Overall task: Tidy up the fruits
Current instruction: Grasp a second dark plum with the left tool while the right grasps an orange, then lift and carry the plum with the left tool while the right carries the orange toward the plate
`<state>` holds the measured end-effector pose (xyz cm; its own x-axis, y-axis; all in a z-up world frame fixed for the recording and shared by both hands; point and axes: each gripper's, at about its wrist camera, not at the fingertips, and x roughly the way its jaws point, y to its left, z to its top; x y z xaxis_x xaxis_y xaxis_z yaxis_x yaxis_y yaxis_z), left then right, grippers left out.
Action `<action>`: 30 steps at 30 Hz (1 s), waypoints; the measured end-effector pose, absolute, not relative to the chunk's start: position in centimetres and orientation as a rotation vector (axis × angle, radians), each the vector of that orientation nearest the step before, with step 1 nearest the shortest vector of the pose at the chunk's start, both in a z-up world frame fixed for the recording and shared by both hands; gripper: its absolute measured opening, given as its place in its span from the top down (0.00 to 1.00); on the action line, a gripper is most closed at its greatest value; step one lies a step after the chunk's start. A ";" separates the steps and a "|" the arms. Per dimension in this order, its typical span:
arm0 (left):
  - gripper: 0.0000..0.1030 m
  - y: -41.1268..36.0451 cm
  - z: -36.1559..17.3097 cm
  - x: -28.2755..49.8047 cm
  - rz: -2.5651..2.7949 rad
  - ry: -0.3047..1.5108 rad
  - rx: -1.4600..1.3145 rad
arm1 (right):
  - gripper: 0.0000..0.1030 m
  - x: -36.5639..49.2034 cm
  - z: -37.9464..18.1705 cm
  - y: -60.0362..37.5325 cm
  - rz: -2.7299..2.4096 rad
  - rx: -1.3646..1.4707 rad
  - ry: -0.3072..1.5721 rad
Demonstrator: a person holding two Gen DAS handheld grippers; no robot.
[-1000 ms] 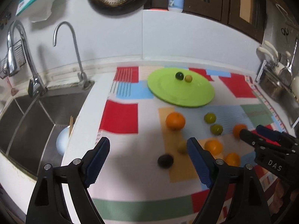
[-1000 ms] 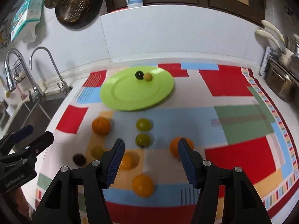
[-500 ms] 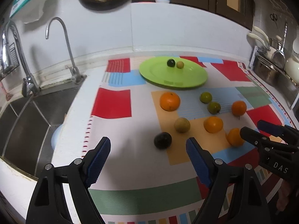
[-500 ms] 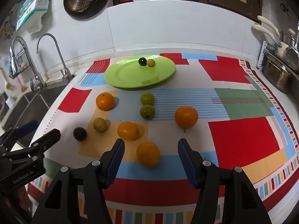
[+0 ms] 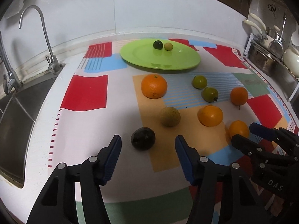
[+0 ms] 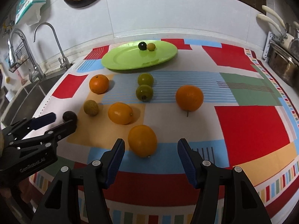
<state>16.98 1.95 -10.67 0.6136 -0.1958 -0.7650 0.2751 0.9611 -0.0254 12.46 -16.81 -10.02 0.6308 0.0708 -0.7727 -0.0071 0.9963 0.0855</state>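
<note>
Moved: both grippers lower, nearer the fruit; left jaws have just been narrowing.
Left gripper (image 5: 148, 150): jaws apart, empty, dark round fruit (image 5: 143, 138) just ahead.
Right gripper (image 6: 150, 154): jaws apart, empty, oval orange fruit (image 6: 142, 140) just ahead.
Room: bare patterned bench cloth (image 6: 252, 123) right; steel sink (image 5: 13, 119) at left edge.

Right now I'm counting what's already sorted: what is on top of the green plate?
Two small fruits sit on the green plate near its far edge, close side by side: a dark one and a yellowish one. The rest is bare. Nothing covers the plate.

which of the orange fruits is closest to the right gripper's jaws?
The yellow-orange oval one, lying just ahead of the right gripper near its left finger. The other three orange fruits sit farther back toward the green plate.
</note>
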 end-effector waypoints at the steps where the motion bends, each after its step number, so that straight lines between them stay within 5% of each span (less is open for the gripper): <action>1: 0.51 1.9 -10.8 17.1 -0.269 0.874 0.100 | 0.43 12.6 -10.1 -16.8 0.049 0.077 0.885; 6: 0.73 1.7 -11.4 17.6 -0.225 0.881 0.086 | 0.59 13.0 -10.6 -16.6 0.077 0.073 0.892; 8: 0.73 2.3 -11.4 17.7 -0.188 0.894 0.008 | 0.68 13.0 -10.6 -16.6 0.072 0.067 0.872; 30: 0.73 2.7 -6.5 15.2 -0.162 0.863 0.026 | 0.68 12.4 -7.3 -17.1 0.148 0.078 0.874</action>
